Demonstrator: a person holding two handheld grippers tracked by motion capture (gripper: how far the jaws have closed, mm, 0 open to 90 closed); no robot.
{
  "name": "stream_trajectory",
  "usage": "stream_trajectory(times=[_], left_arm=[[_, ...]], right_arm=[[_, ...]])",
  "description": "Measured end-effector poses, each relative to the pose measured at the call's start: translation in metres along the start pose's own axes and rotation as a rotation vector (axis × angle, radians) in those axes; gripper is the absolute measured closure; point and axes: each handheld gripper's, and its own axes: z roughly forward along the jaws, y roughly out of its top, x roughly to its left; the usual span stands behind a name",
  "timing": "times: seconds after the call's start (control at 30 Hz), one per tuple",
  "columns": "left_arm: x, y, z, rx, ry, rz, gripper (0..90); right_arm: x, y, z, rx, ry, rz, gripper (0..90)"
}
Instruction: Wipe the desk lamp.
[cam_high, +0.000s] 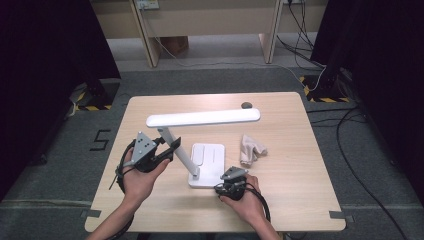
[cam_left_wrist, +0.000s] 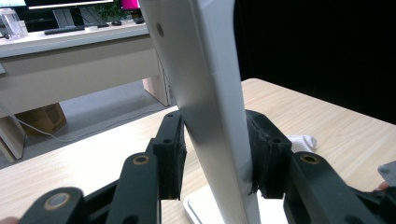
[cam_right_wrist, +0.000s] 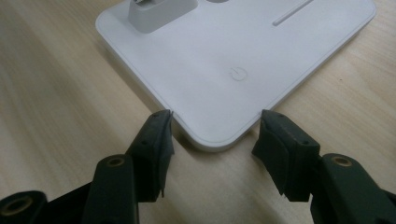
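White lamp (cam_high: 200, 150) stood mid-desk. Left gripper (cam_left_wrist: 215, 158) jaws squeezed lamp's arm. Right gripper (cam_right_wrist: 215, 135) jaws stood open around base corner. Lamp looked stiff, smooth, top-heavy; best held low.

One white desk lamp (cam_high: 202, 150) stands near the middle of the table (cam_high: 300, 200). One crumpled beige cloth (cam_high: 251, 148) lies toward the right edge. One small dark round object (cam_high: 246, 105) sits at the far edge. Two hand-held grippers work at the near edge: the left gripper (cam_high: 172, 150) and the right gripper (cam_high: 233, 179).
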Motion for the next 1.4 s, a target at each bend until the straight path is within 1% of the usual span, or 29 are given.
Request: stream_trajectory(times=[0.23, 0.33, 0.4, 0.43, 0.47, 0.5, 0.53, 0.57, 0.63, 0.73, 0.77, 0.83, 0.9, 0.97, 1.0, 1.07, 1.13, 1.17, 1.2, 1.23, 1.3, 1.33, 1.4], left_arm=[[0.005, 0.001, 0.008, -0.004, 0.001, 0.001, 59.0], [0.007, 0.001, 0.010, -0.004, -0.003, 0.013, 58.2], [0.008, 0.000, 0.010, 0.002, -0.012, 0.018, 56.3], [0.009, 0.000, 0.009, 0.003, -0.013, 0.020, 54.3], [0.010, -0.001, 0.007, 0.000, -0.009, 0.020, 53.2], [0.011, -0.001, 0.006, -0.002, -0.011, 0.017, 52.1], [0.013, -0.002, 0.004, -0.007, -0.016, 0.011, 50.9], [0.014, -0.002, 0.002, -0.008, -0.023, 0.014, 49.5], [0.015, -0.003, -0.004, -0.006, -0.048, 0.019, 45.9], [0.016, -0.005, -0.018, -0.018, -0.077, 0.038, 41.1], [0.017, -0.006, -0.023, -0.026, -0.083, 0.036, 40.1], [0.019, -0.011, -0.034, -0.021, -0.093, 0.050, 37.3], [0.021, -0.021, -0.045, -0.016, -0.094, 0.043, 35.6], [0.024, -0.035, -0.052, 0.008, -0.095, 0.029, 35.0], [0.026, -0.044, -0.055, 0.027, -0.098, 0.023, 35.1], [0.030, -0.064, -0.057, 0.073, -0.104, 0.007, 35.9], [0.037, -0.085, -0.055, 0.143, -0.111, 0.016, 36.1], [0.041, -0.095, -0.053, 0.174, -0.112, 0.009, 36.1], [0.044, -0.105, -0.051, 0.197, -0.108, -0.013, 36.0], [0.047, -0.114, -0.048, 0.213, -0.094, -0.026, 36.1], [0.052, -0.130, -0.044, 0.229, -0.046, -0.010, 36.6], [0.053, -0.134, -0.043, 0.227, -0.041, -0.018, 36.6], [0.054, -0.137, -0.045, 0.221, -0.035, -0.022, 36.8]], right_arm=[[-0.008, 0.005, 0.005, -0.003, -0.010, 0.010, 47.4], [-0.008, 0.006, 0.006, -0.007, -0.013, 0.015, 48.1], [-0.009, 0.005, 0.006, -0.020, -0.012, 0.016, 49.7], [-0.009, 0.005, 0.005, -0.031, -0.019, 0.010, 49.7], [-0.009, 0.004, 0.003, -0.036, -0.022, 0.013, 49.5], [-0.008, 0.004, 0.001, -0.041, -0.018, 0.027, 49.2], [-0.009, 0.003, -0.001, -0.049, -0.016, 0.031, 48.8], [-0.009, 0.003, -0.004, -0.056, -0.016, 0.031, 48.8], [-0.011, 0.001, -0.012, -0.069, -0.017, 0.046, 48.9], [-0.016, -0.006, -0.027, -0.090, -0.022, 0.081, 48.9], [-0.019, -0.009, -0.032, -0.099, -0.029, 0.091, 48.9], [-0.024, -0.017, -0.044, -0.114, -0.043, 0.105, 48.9], [-0.030, -0.026, -0.055, -0.129, -0.066, 0.126, 49.0], [-0.036, -0.036, -0.066, -0.147, -0.087, 0.142, 49.1], [-0.039, -0.041, -0.071, -0.155, -0.098, 0.153, 49.2], [-0.045, -0.050, -0.079, -0.162, -0.121, 0.166, 49.6], [-0.050, -0.060, -0.085, -0.165, -0.149, 0.176, 50.2], [-0.052, -0.064, -0.087, -0.163, -0.165, 0.187, 50.3], [-0.055, -0.069, -0.089, -0.166, -0.181, 0.189, 50.3], [-0.058, -0.073, -0.091, -0.173, -0.190, 0.205, 50.3], [-0.062, -0.079, -0.094, -0.183, -0.227, 0.234, 50.3], [-0.064, -0.082, -0.095, -0.190, -0.248, 0.238, 50.3], [-0.067, -0.086, -0.097, -0.207, -0.266, 0.258, 50.1]])
